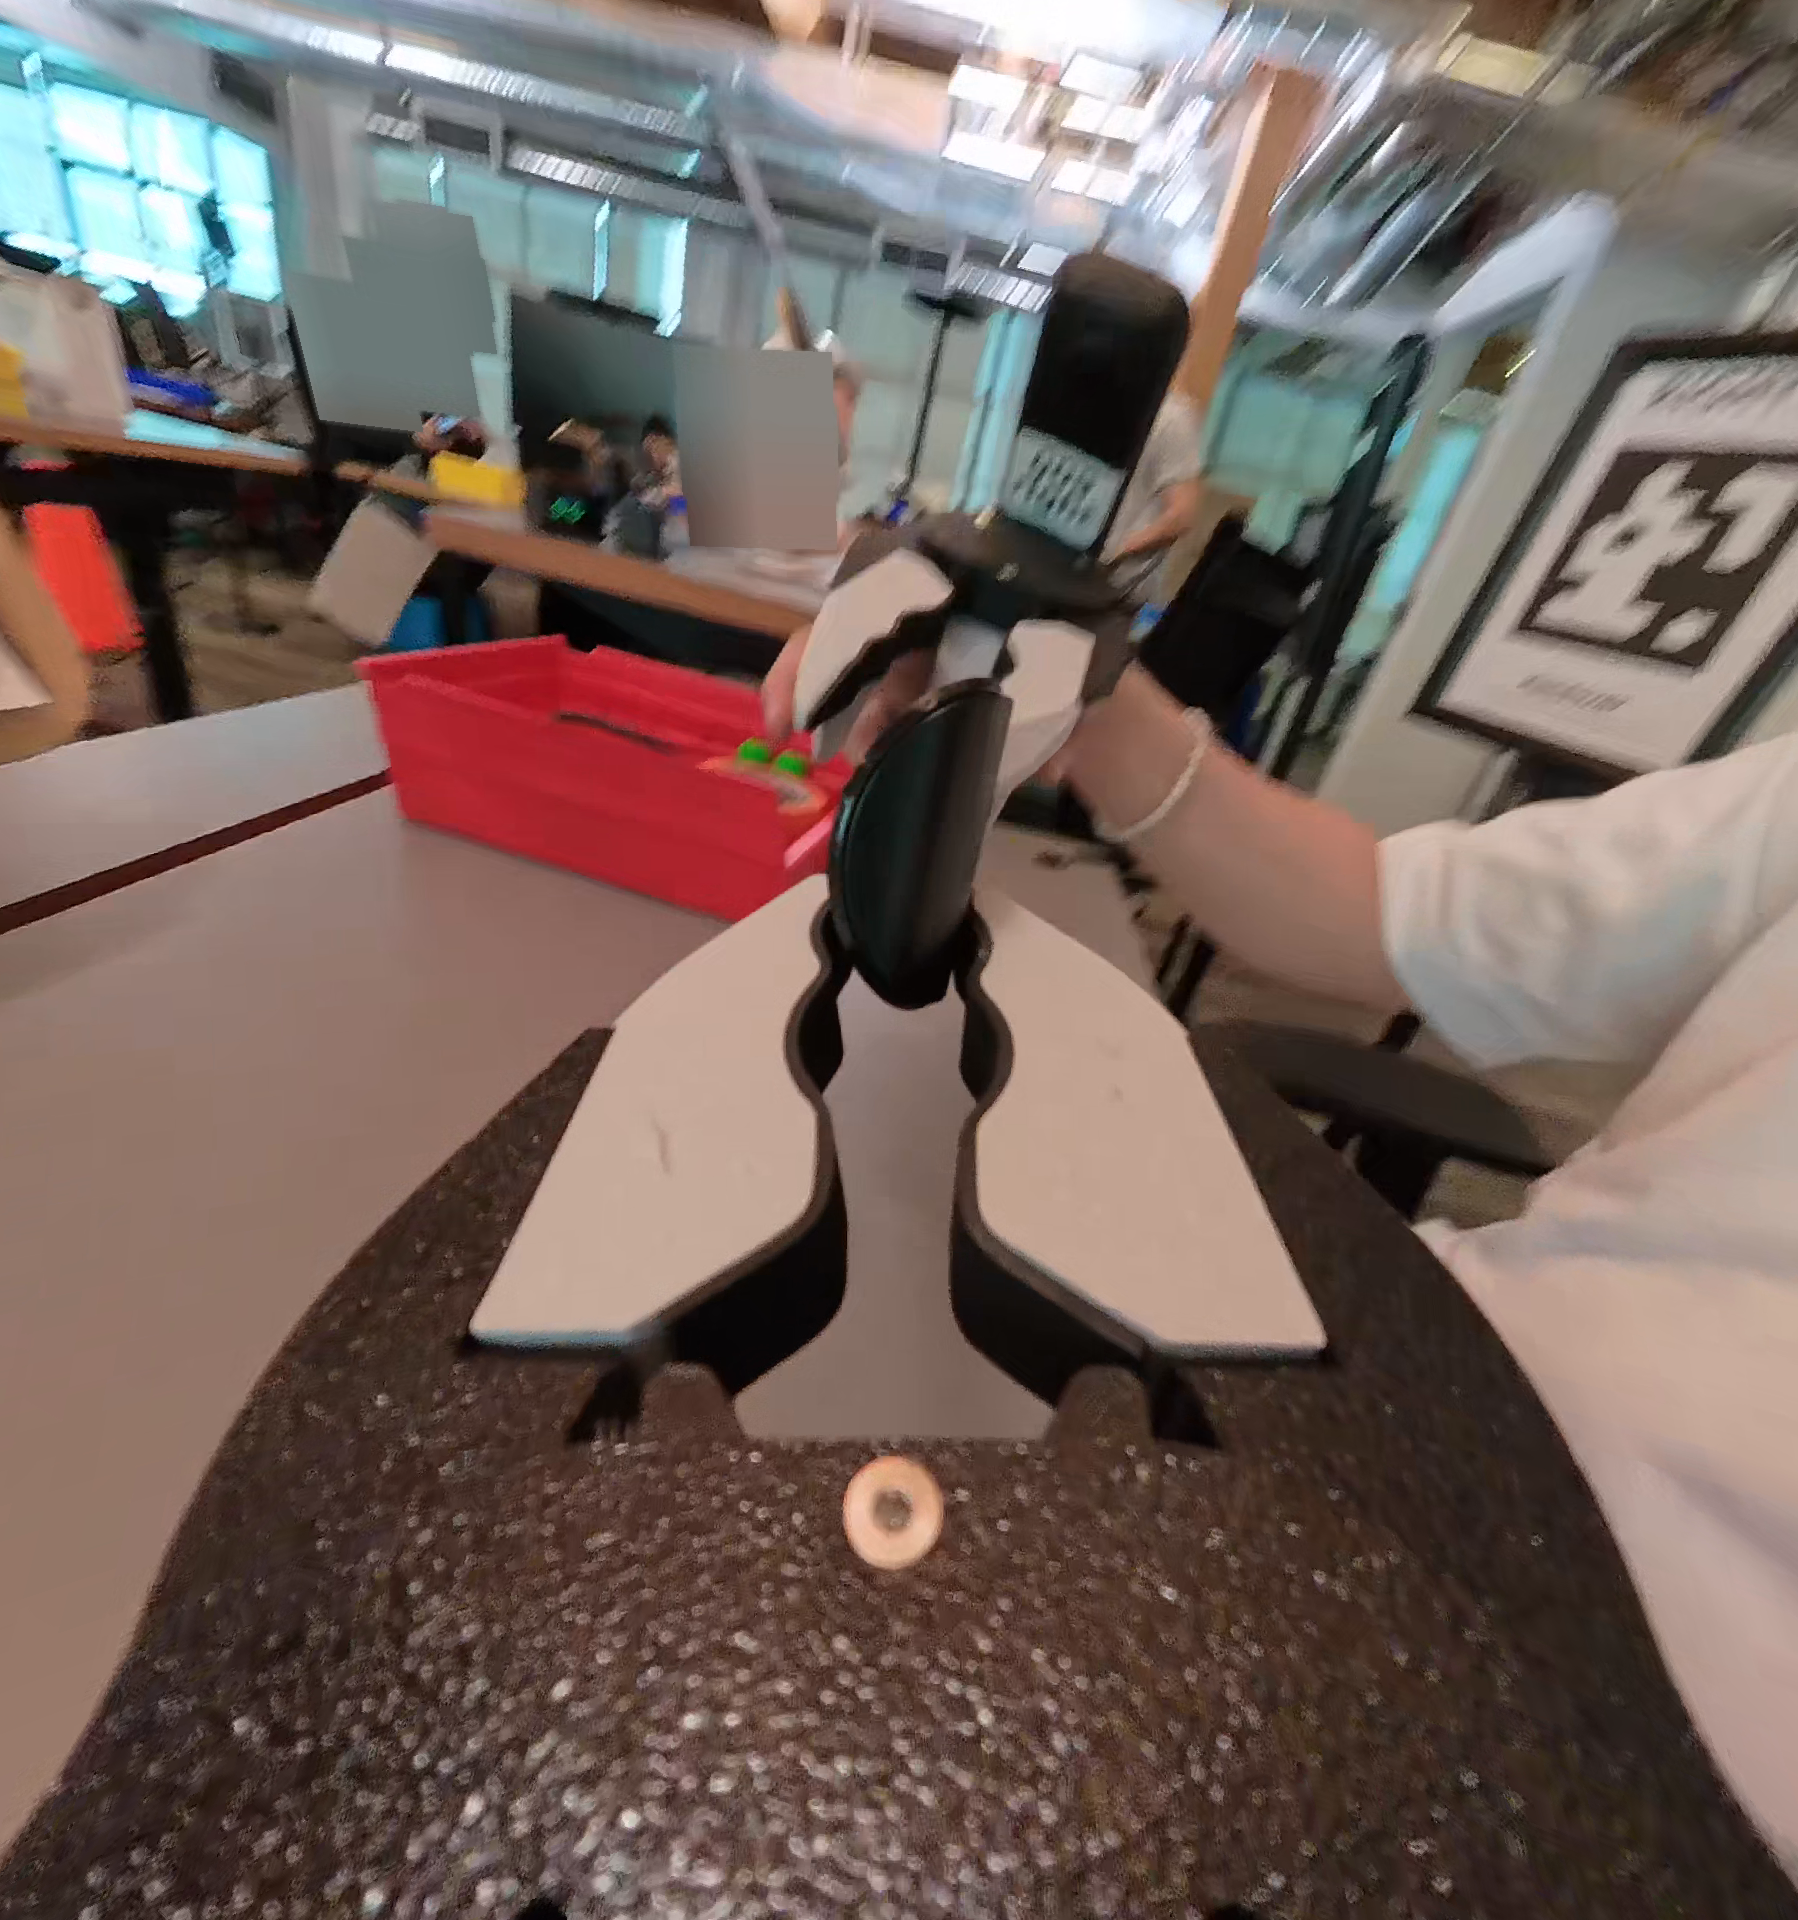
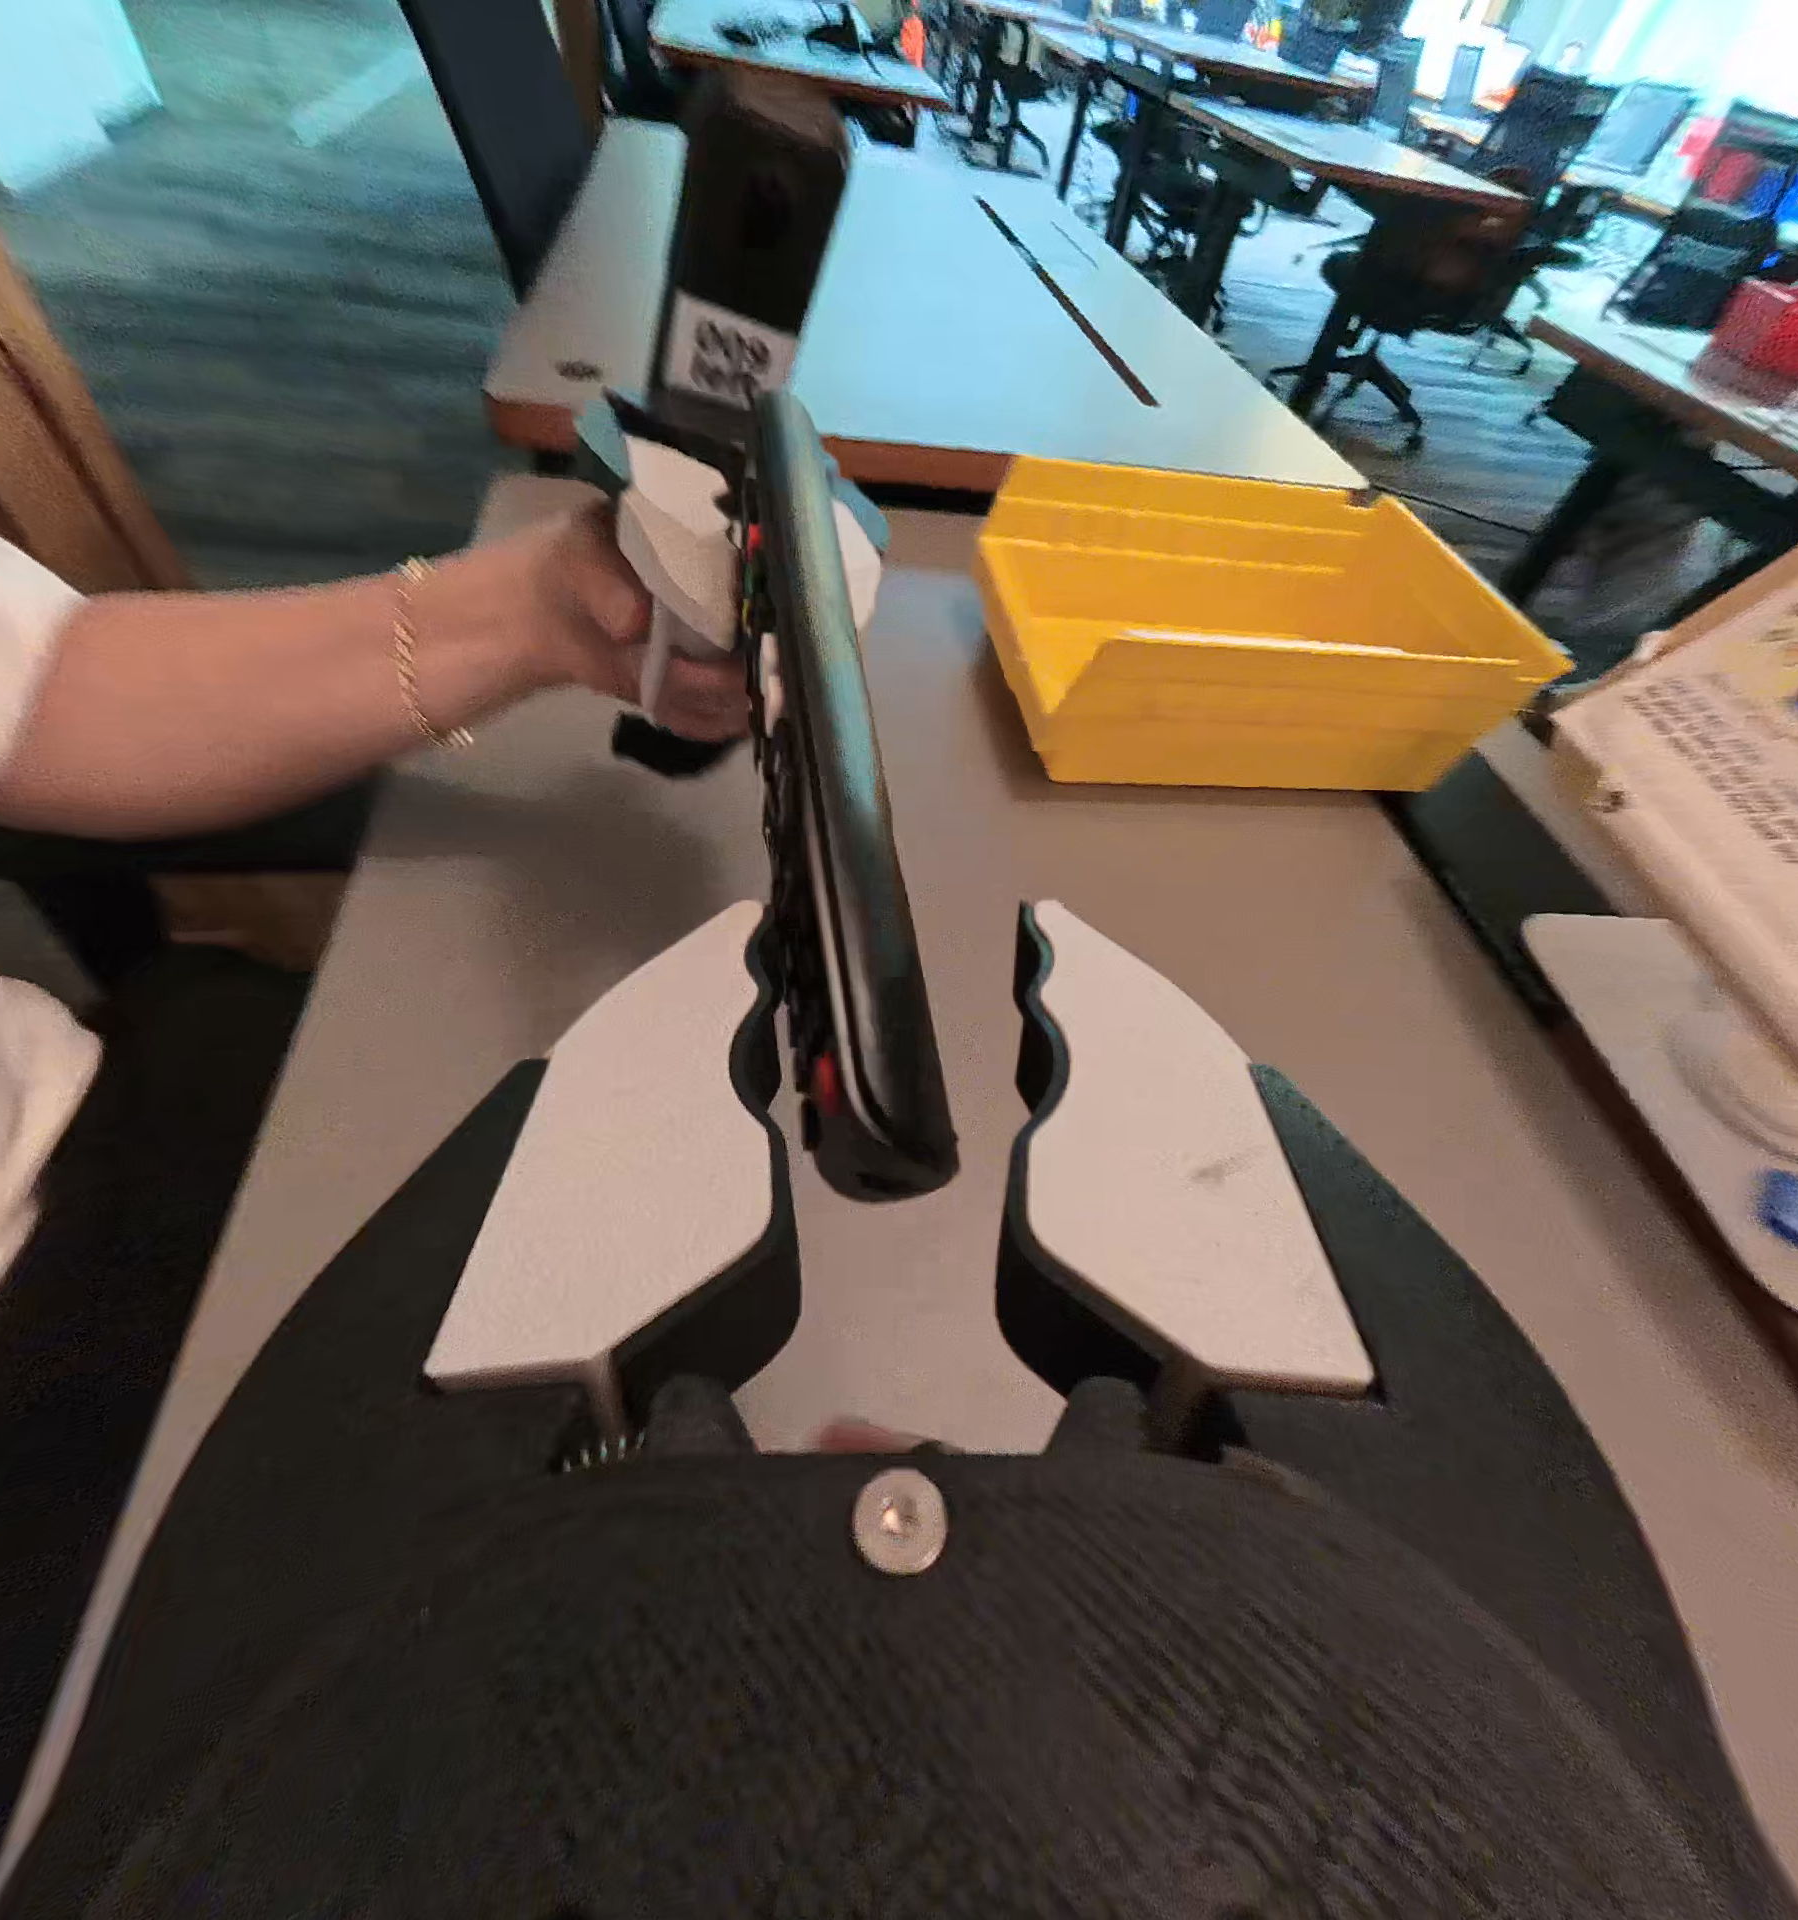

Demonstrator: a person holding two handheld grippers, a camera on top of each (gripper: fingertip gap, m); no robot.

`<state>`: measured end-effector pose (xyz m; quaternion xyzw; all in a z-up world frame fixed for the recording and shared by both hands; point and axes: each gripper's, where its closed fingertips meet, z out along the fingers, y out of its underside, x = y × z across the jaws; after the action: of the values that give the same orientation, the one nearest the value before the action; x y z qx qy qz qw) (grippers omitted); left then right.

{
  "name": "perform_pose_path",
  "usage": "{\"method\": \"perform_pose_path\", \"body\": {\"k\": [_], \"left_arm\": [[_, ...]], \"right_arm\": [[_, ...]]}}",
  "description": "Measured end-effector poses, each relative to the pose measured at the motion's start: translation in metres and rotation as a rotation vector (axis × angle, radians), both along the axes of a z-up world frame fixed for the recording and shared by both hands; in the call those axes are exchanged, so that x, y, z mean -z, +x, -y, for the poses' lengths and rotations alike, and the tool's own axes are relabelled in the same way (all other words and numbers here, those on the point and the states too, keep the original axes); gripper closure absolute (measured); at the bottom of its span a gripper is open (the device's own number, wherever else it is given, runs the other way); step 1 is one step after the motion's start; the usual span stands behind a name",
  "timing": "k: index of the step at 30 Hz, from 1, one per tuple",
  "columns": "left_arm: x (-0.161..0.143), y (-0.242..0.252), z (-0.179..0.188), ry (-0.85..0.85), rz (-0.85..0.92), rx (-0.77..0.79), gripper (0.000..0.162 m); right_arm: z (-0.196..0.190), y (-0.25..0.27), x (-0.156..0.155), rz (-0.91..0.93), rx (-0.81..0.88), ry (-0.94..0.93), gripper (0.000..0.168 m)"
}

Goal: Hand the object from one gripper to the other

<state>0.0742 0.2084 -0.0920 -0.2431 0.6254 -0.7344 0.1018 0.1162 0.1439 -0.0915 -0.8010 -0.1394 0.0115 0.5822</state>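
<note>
**Writing seen, none legible**

No text can be read. A blurred white label is carried on the far gripper's black camera body. Small blurred print is borne by an open printed sheet at the counter's right edge. A black-and-white framed sign is seen in the background.

from my right camera, the remote spans both grippers at twelve o'clock; a bin sits on the table at two.

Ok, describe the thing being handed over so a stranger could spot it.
Look above the grey table, beside the yellow bin. A long black remote control hangs there, clamped by the left gripper, reaching into the open right gripper. Only it is slim, with coloured buttons along one face.
</note>
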Motion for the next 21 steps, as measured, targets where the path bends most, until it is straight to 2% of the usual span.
{"method": "perform_pose_path", "body": {"k": [4, 8, 10, 11, 14, 16, 18, 21], "left_arm": [[0.011, 0.002, -0.005, 0.253, -0.036, -0.125, 0.144], [0.014, 0.0, 0.002, 0.33, -0.072, -0.137, 0.144], [0.017, -0.003, 0.007, 0.375, -0.067, -0.127, 0.144], [0.017, -0.004, 0.009, 0.392, -0.061, -0.123, 0.144], [0.021, -0.003, 0.009, 0.437, -0.059, -0.145, 0.144], [0.014, -0.001, 0.007, 0.4, -0.019, -0.172, 0.143], [-0.009, 0.001, 0.005, 0.266, 0.08, -0.214, 0.139], [-0.032, 0.0, -0.002, 0.064, 0.156, -0.236, 0.115]], "right_arm": [[-0.006, -0.005, -0.003, 0.115, -0.029, -0.06, 0.128], [-0.026, -0.021, 0.012, 0.2, -0.106, -0.158, 0.129], [-0.035, -0.028, 0.019, 0.224, -0.144, -0.19, 0.135], [-0.038, -0.033, 0.023, 0.232, -0.177, -0.205, 0.144], [-0.043, -0.032, 0.035, 0.279, -0.187, -0.253, 0.145], [-0.047, -0.03, 0.032, 0.25, -0.154, -0.215, 0.146], [-0.05, -0.03, 0.014, 0.145, -0.133, -0.102, 0.146], [-0.051, -0.02, -0.018, -0.004, -0.07, 0.085, 0.146]]}}
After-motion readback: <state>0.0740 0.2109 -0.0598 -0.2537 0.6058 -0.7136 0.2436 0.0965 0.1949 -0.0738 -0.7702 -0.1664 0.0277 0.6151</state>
